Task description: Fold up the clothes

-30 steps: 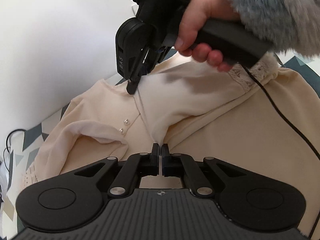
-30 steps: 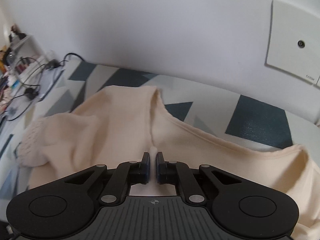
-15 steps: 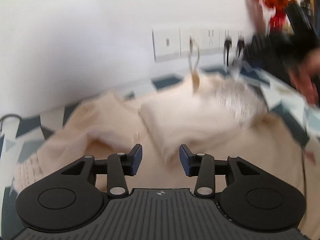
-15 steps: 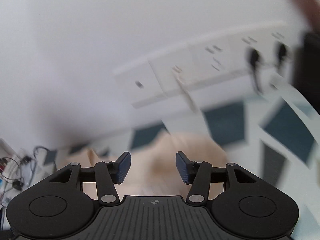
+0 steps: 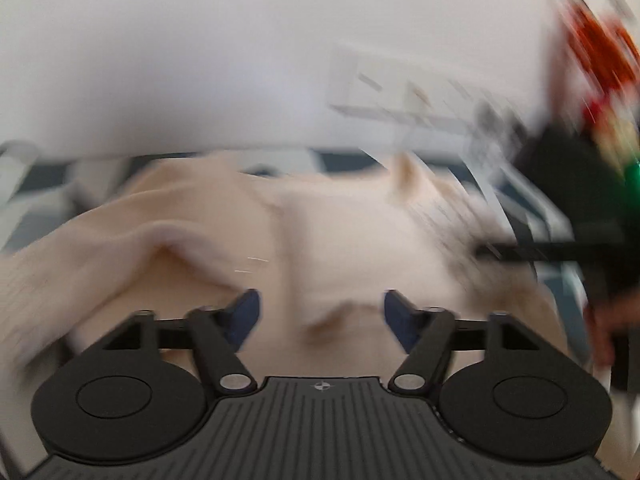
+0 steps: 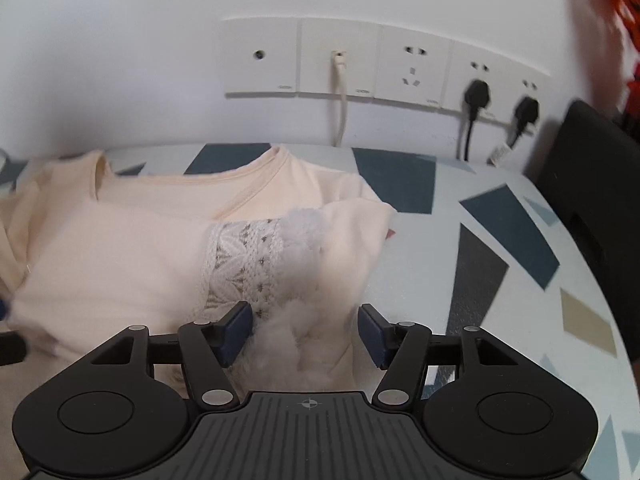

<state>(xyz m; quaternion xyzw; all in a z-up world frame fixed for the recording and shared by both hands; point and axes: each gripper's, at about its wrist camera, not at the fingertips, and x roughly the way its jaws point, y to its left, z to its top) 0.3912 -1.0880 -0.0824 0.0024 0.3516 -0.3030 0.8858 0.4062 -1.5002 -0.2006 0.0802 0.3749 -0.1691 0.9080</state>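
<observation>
Both grippers have let go of the cream garment (image 6: 132, 248) since a second ago, when each one was pinching a fold of it. Now the left gripper (image 5: 322, 314) has its jaws wide apart with nothing between them, and it hangs above the cloth; this view is strongly blurred. The right gripper (image 6: 306, 330) also has its jaws spread, and the fluffy white cuff (image 6: 304, 240) of a sleeve lies under the gap between them. The garment rests on the surface (image 6: 492, 240), which has a pattern of dark blue and grey shapes. One sleeve with a lace band (image 6: 244, 256) is folded across the body of the garment, below the round neckline (image 6: 256, 194). Behind, on the white wall, a row of sockets (image 6: 376, 64) carries two black plugs (image 6: 478, 92) and a white cable (image 6: 341, 96).
</observation>
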